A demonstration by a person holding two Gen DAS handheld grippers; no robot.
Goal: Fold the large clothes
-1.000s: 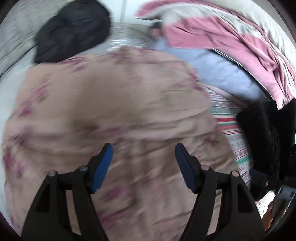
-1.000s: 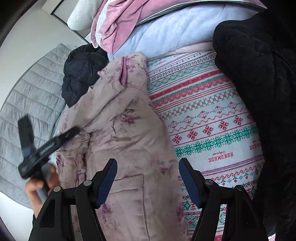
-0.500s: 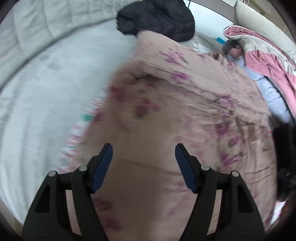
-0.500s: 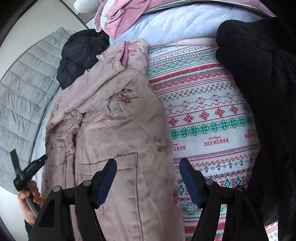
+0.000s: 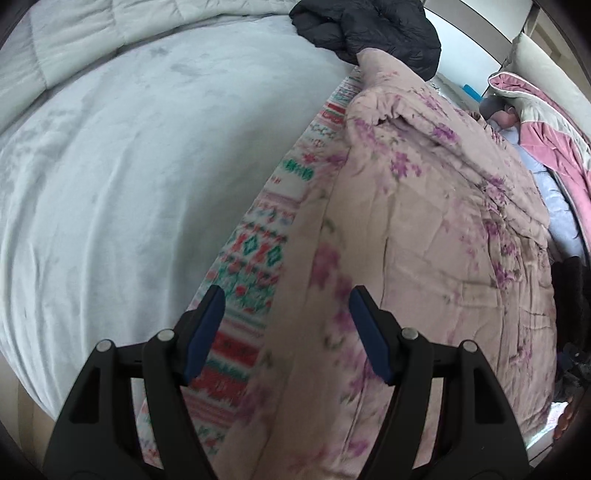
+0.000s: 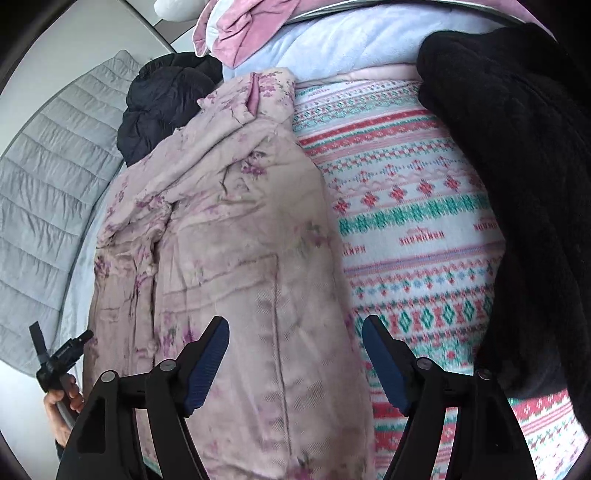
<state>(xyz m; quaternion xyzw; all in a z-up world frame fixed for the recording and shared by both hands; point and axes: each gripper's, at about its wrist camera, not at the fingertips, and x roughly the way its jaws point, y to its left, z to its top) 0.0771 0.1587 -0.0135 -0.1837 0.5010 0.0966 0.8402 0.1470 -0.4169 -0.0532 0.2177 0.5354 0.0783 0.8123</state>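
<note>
A pale pink padded coat with purple flowers (image 6: pixel 229 236) lies lengthwise on a patterned red, green and white blanket (image 6: pixel 413 206), collar at the far end. It also fills the right of the left wrist view (image 5: pixel 424 236). My left gripper (image 5: pixel 286 325) is open and empty, hovering over the coat's left edge near its hem; it also shows at the lower left of the right wrist view (image 6: pixel 55 360). My right gripper (image 6: pixel 295 354) is open and empty above the coat's right edge near the hem.
A black puffer jacket (image 5: pixel 373 26) lies beyond the collar. A black fleece garment (image 6: pixel 517 155) lies on the right. Pink and lilac bedding (image 6: pixel 303 33) is piled at the back. A grey bedspread (image 5: pixel 129 158) lies left, with a quilted grey headboard (image 6: pixel 40 192).
My left gripper swung left from the coat's middle to its left edge, bringing the grey bedspread and blanket strip into view. My right gripper came down closer to the hem.
</note>
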